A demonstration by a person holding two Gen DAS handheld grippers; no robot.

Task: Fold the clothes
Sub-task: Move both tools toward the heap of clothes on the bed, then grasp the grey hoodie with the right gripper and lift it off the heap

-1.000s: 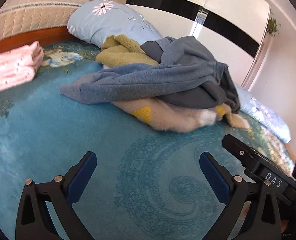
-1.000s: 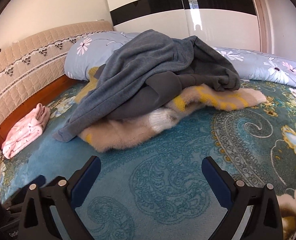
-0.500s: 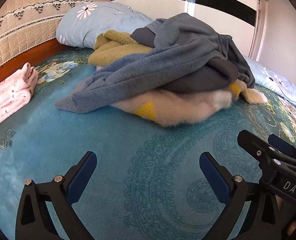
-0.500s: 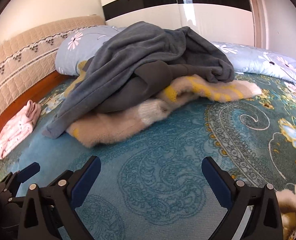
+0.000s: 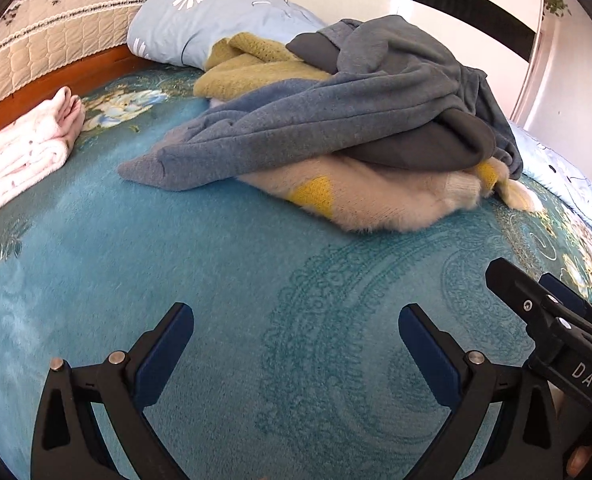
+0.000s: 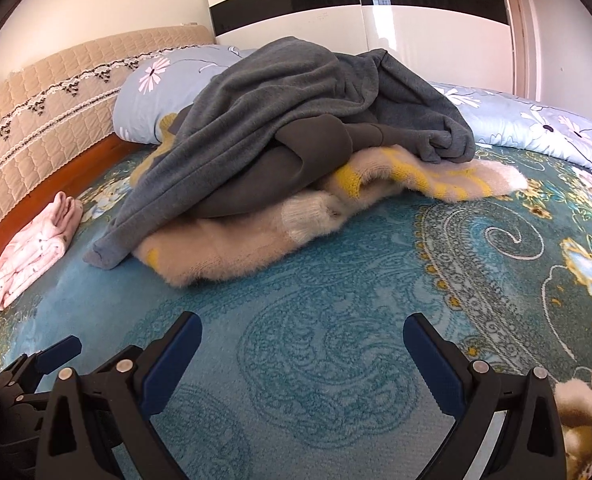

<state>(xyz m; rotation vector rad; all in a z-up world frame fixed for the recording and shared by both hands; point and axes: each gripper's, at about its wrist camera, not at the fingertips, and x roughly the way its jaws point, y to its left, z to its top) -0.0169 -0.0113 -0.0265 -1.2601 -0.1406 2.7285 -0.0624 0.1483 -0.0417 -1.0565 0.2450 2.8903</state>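
A heap of unfolded clothes lies on the teal bedspread [image 5: 176, 260]. On top is a blue-grey sweatshirt [image 5: 335, 120] [image 6: 276, 100], over a dark grey garment [image 5: 435, 144] [image 6: 276, 176] and a fluffy cream sweater with yellow patches [image 5: 375, 200] [image 6: 232, 248]. A mustard knit [image 5: 248, 68] shows at the back. My left gripper [image 5: 296, 328] is open and empty, well short of the heap. My right gripper [image 6: 301, 340] is open and empty too, in front of the cream sweater. The right gripper's body [image 5: 551, 332] shows at the lower right of the left wrist view.
A folded pink garment [image 5: 20, 152] [image 6: 36, 252] lies at the left by the wooden bed frame. Light blue floral pillows [image 5: 200, 16] [image 6: 535, 128] sit behind the heap. A quilted beige headboard [image 6: 48, 92] and a white wardrobe [image 6: 415, 8] stand beyond.
Both grippers have moved closer to the heap and stayed open. The left wrist view has swung so the pile sits more centred.
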